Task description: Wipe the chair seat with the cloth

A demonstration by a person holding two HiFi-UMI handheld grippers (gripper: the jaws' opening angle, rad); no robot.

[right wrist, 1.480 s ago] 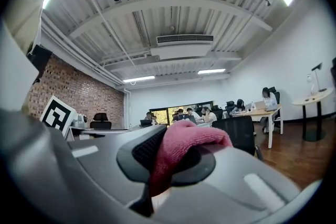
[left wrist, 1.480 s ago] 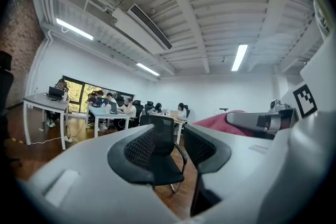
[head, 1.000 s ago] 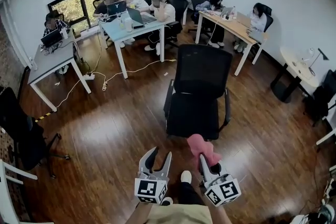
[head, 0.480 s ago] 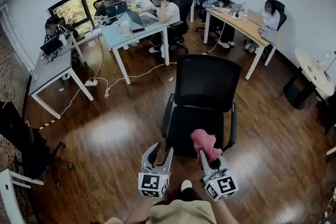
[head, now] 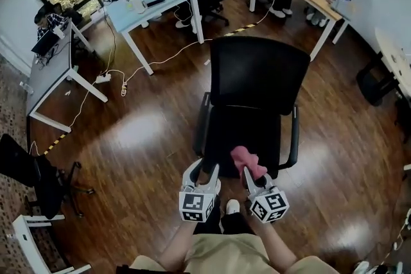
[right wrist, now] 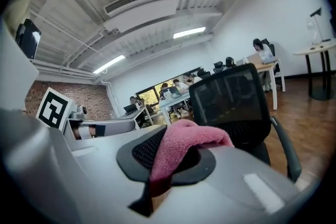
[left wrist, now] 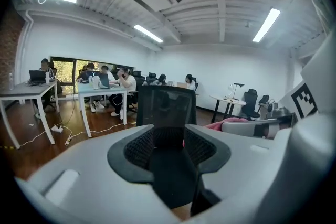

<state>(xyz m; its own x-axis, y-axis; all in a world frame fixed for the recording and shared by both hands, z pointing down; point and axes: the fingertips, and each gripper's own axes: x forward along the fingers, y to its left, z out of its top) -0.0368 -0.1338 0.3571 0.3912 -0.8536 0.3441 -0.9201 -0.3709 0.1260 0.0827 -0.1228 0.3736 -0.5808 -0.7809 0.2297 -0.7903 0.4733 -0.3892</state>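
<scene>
While the cloth (head: 247,160) hovers at the front edge of the seat (head: 247,131), wiping looks not yet begun.
Nearest, the right gripper (head: 255,178) is clamped on the pink cloth, which bunches past its tips; the left gripper (head: 201,171) stands slightly parted, with nothing in it. The seat lies just ahead of and below the cloth, running away toward the backrest (head: 260,74), so the right hand is the one placed to lower and sweep.

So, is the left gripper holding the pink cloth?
No, the pink cloth is pinched in the right gripper; the left gripper has nothing between its jaws.
</scene>
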